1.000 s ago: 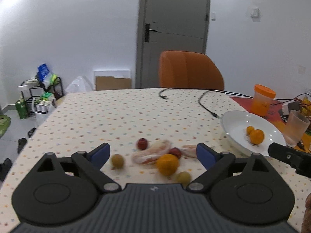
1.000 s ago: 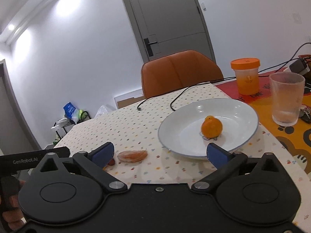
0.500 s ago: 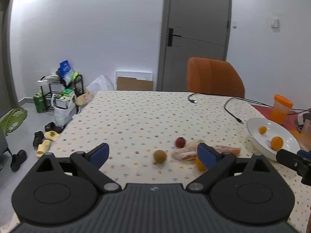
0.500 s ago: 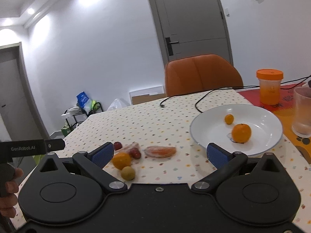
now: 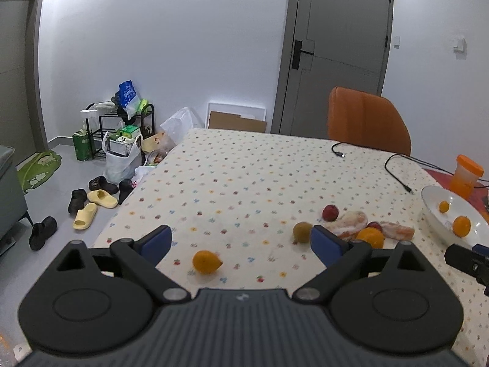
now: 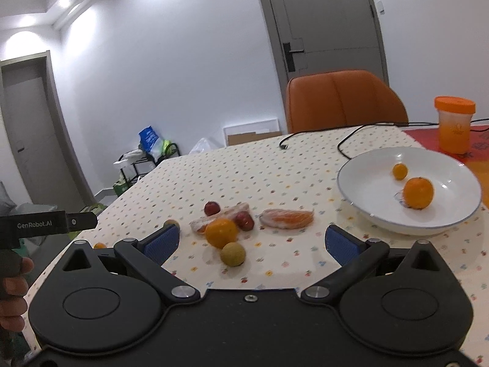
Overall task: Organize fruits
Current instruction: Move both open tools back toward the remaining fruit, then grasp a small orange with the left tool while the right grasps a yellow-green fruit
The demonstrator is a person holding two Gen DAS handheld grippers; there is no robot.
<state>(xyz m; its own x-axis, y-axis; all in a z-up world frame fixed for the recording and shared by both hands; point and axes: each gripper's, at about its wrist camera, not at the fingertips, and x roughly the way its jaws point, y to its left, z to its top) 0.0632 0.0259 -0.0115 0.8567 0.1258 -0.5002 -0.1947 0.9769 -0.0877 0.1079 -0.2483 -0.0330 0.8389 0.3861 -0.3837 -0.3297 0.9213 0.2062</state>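
Newly in view since earlier: small orange point(image 5: 207, 262), pointed end rightward, between spread left tongs point(image 5: 241, 243).

The dotted table point(image 5: 244, 177) carries loose fruit point(image 6: 221, 232), a white plate point(image 6: 360, 202) and cables point(image 5: 394, 171).

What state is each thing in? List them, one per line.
Left gripper: open, empty.
Right gripper: open, empty.
White plate: holds two oranges.
Orange-lidded jar: lid on, upright.
Grey door: shut.
Black cable: end unplugged, lying on table.
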